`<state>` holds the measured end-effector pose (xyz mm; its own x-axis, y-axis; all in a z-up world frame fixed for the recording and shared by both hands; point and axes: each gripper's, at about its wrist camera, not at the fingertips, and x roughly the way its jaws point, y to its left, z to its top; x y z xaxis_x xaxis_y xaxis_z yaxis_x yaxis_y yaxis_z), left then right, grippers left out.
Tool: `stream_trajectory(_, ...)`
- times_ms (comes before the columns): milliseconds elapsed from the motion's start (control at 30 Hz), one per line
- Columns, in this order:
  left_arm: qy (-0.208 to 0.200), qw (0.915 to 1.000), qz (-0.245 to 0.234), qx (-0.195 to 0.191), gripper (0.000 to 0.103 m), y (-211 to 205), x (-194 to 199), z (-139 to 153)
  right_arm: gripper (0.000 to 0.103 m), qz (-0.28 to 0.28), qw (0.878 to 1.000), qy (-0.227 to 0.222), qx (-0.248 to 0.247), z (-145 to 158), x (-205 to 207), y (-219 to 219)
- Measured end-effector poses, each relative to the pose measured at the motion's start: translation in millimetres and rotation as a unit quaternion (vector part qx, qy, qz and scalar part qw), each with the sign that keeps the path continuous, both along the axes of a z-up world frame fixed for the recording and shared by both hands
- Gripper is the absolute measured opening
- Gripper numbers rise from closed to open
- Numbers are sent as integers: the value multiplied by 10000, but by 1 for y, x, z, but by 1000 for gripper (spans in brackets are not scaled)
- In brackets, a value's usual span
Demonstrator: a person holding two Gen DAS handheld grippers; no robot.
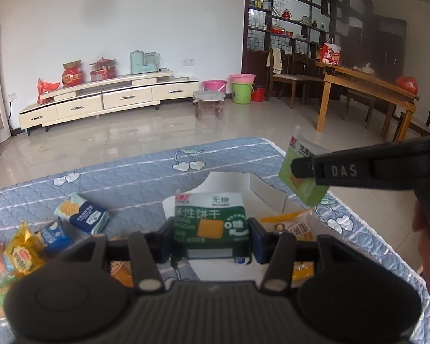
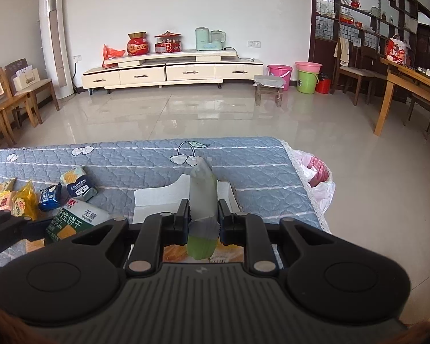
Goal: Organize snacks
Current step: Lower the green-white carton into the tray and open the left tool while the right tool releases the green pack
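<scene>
My left gripper is shut on a dark green and white biscuit pack and holds it over the white cardboard box on the blue quilted table. My right gripper is shut on a light green biscuit pack, edge-on in its own view, above the same box. That light green pack and the right gripper show at the right of the left wrist view. The dark green pack shows at lower left of the right wrist view. An orange-yellow pack lies in the box.
Several loose snack packs lie on the quilt at left: a blue-and-white pack, a small blue pack, yellow packs. The quilt's far edge drops to tiled floor. A bin with a pink-white bag stands at the table's right.
</scene>
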<state>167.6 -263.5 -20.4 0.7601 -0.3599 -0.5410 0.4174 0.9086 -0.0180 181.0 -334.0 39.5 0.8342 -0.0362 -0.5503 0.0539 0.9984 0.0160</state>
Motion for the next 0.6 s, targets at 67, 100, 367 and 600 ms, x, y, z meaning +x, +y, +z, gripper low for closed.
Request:
stream_trajectory(67,23,10000,-10,4,51,-2,3,-3,22,33,10000,5,12,-2,6,-1)
stream_trajectory(100,39,10000,-17,-5,51,-3,5,-5,22,53,10000,22,5,-4,7,-2)
stream_trajectory(367,175,9998,-41,-31,51,-7,19,-19,22,131,9998,141,-30,-15,22,-1)
stream_trajectory(600,290,9992,-216,-188,51,-18,29,-29,22,72,9997,218,-37,-18,32,-7)
